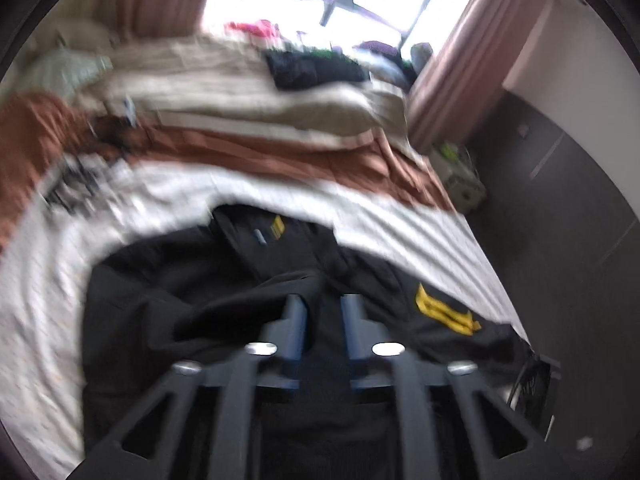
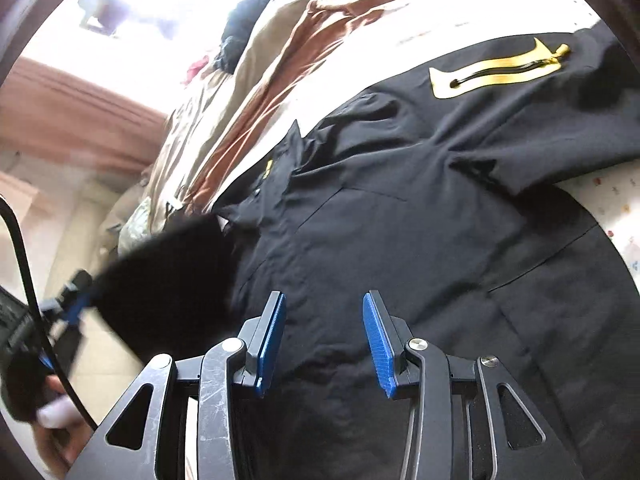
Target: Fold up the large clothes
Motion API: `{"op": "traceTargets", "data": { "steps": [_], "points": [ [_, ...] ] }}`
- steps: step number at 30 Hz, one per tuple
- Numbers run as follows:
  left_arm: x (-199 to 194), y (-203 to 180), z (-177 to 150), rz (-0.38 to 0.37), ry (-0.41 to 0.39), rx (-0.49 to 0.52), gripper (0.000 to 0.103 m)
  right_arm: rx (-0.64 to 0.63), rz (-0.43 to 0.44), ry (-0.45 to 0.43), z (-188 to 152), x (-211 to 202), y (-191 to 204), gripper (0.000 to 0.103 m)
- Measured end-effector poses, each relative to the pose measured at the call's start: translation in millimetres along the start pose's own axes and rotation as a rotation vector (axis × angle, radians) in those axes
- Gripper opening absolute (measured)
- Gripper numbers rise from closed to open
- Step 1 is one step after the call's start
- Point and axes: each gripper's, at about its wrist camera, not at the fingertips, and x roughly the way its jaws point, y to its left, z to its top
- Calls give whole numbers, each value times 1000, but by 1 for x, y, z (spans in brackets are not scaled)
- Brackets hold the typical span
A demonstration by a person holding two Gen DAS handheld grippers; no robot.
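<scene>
Nearest the left wrist lens: left gripper [image 1: 323, 312], dark metal frame with blue-padded fingers [image 1: 297, 328], jaws parted by a narrow gap with only black cloth visible behind it; the frame is blurred, so whether any fabric is pinched cannot be told. Beneath and ahead — large black jacket [image 1: 192, 300] of smooth woven fabric, spread on a white patterned bedsheet [image 1: 36, 320], a raised fold of it touching the left finger. On the jacket: small yellow tag [image 1: 277, 227] near the collar, and to the right a yellow-trimmed zip pocket [image 1: 444, 312]. Beyond the sheet, a rust-brown blanket [image 1: 248, 152], then a beige duvet [image 1: 224, 80] with a dark clothing pile [image 1: 312, 68] on it. Far right, pink curtain [image 1: 460, 60] beside a bright window [image 1: 320, 0]; dark floor [image 1: 560, 240] beside the bed. Right wrist view, left to right: the left gripper [image 2: 68, 312] seen blurred at the left edge, holding a bunched black sleeve [image 2: 168, 280] lifted off the bed; then the right gripper [image 2: 324, 312], blue ribbed pads [image 2: 378, 344] set wide apart and holding nothing, above the jacket's body [image 2: 400, 220]; upper right, the yellow zip pocket [image 2: 496, 72] on a sleeve lying across the sheet [image 2: 616, 200].
</scene>
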Motion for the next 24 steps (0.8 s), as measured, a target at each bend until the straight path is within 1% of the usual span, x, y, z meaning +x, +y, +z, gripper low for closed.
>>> {"op": "traceTargets", "data": {
  "steps": [1,3,6,8,10,12,14,16,17,18,21,24],
  "points": [
    [8,3,-7,-17,26,-11,68,2,2,5,1,2,-1,41],
    [16,7,-18,-44,50,-30,85,2,6,21,3,5,-2,41],
    [18,19,-31,-62,83,-62,86,-19,14,25,1,8,4,41],
    [10,28,-39,-50,83,-64,86,-64,9,29,-2,11,14,41],
    [-3,37,-45,11,63,-43,86,-107,2,37,-7,11,20,41],
    [-22,52,-51,82,38,-24,86,-160,-1,60,-15,23,33,41],
    [-36,67,-59,128,24,-24,86,-218,-18,80,-25,35,47,42],
    [-52,87,-68,164,17,-34,86,-293,-52,84,-35,47,62,57],
    [-64,98,-74,183,11,-44,86,-330,-69,78,-40,50,69,68],
    [-69,107,-76,196,7,-52,86,-380,-88,68,-47,54,78,73],
    [-93,136,-88,242,-9,-89,86,-516,-143,65,-68,71,102,74],
    [-113,162,-101,277,-24,-131,85,-631,-188,67,-87,89,118,74]
  ]
}}
